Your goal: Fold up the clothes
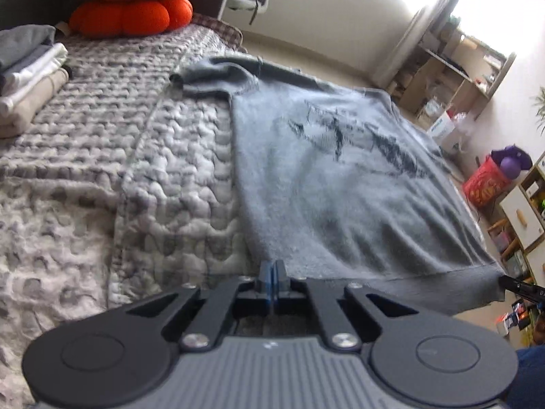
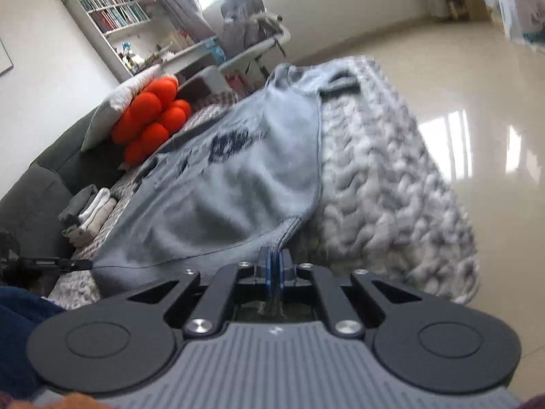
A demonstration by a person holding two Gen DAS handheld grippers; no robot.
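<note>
A grey sweatshirt (image 1: 340,184) with a dark print lies spread on a chunky knitted blanket (image 1: 119,156). My left gripper (image 1: 272,267) is shut on the sweatshirt's near hem at its left corner. In the right wrist view the same sweatshirt (image 2: 231,184) stretches away, and my right gripper (image 2: 275,255) is shut on the ribbed hem at its right corner, with cloth pinched between the blue pads. The right gripper's tip (image 1: 517,284) shows at the hem's far right in the left wrist view. The left gripper's tip (image 2: 54,264) shows at the left in the right wrist view.
A stack of folded clothes (image 1: 30,78) sits on the blanket at the left, with orange cushions (image 1: 136,3) behind it. Shelves (image 1: 460,78) and a red bag (image 1: 487,184) stand on the floor to the right. Glossy floor (image 2: 477,102) lies past the blanket's edge.
</note>
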